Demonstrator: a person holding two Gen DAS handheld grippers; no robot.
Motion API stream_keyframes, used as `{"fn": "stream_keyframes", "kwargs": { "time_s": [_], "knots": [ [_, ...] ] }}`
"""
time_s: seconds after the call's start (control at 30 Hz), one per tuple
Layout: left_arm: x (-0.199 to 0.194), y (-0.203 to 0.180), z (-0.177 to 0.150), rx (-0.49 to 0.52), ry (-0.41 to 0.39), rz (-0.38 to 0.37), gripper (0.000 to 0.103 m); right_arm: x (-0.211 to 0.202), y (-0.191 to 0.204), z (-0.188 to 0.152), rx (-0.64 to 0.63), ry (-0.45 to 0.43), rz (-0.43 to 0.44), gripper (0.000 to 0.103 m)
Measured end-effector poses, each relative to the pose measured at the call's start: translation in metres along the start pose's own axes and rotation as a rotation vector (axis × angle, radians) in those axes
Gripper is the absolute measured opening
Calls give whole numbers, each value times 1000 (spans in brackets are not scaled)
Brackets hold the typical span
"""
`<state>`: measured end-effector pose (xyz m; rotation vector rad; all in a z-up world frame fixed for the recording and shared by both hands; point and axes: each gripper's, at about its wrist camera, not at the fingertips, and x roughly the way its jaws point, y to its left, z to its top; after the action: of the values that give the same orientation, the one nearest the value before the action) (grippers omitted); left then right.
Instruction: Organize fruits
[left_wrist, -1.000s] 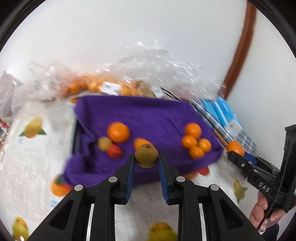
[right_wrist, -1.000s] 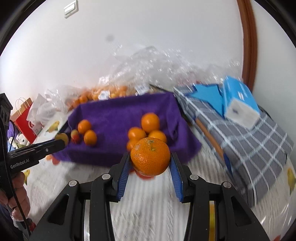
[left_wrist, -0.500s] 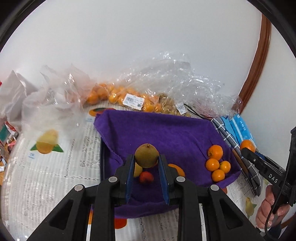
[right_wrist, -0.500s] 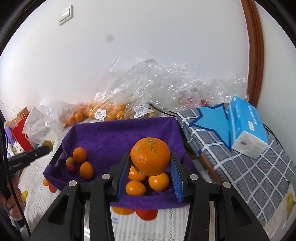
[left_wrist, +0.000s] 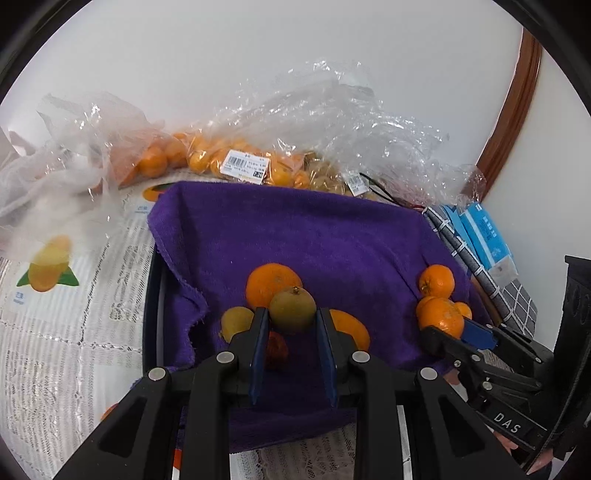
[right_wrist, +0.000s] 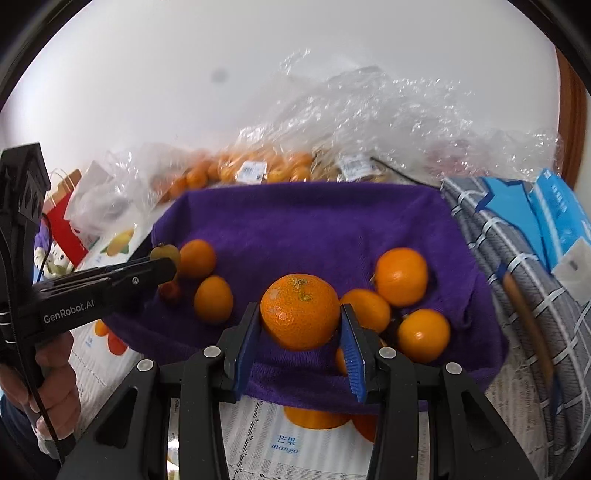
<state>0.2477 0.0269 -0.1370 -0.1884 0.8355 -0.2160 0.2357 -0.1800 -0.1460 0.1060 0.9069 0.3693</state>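
My left gripper is shut on a small green-brown fruit, held just above the left group on the purple cloth: an orange, a yellow-green fruit and a small red fruit. My right gripper is shut on a large orange, held over the cloth's near right part beside several oranges. The right gripper also shows in the left wrist view, and the left gripper in the right wrist view.
The cloth lines a black tray on a fruit-print tablecloth. Clear plastic bags of oranges lie behind against the wall. A checked cloth with a blue tissue pack lies right. A red bag stands far left.
Both grippers have moved forward and lower over the purple cloth, each still holding its fruit. The left one now hangs right above the left fruit group, the right one beside the orange group.
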Motion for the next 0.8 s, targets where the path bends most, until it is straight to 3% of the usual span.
{"fn": "stream_keyframes", "kwargs": {
  "time_s": [0.27,0.33,0.43,0.5,0.6,0.7,0.8],
  "knots": [
    [6,6,-1,-30,18,-12,25,1,-2,-2,9,-7,0,43],
    [5,4,0,-23,28,1,30,-1,-1,-2,8,-6,-4,43],
    [-5,3,2,-36,32,21,33,-14,-2,-1,30,-6,-30,47],
    [-22,0,0,-42,16,9,36,-33,0,0,44,-22,-53,59],
    [-52,-8,-6,-25,-29,34,44,-67,4,0,56,-55,-104,65],
    [-88,-21,-16,-15,-78,56,60,-100,9,-2,75,-85,-155,73],
    [-119,-34,-28,8,-106,92,72,-132,11,-7,100,-85,-178,74]
  ]
}}
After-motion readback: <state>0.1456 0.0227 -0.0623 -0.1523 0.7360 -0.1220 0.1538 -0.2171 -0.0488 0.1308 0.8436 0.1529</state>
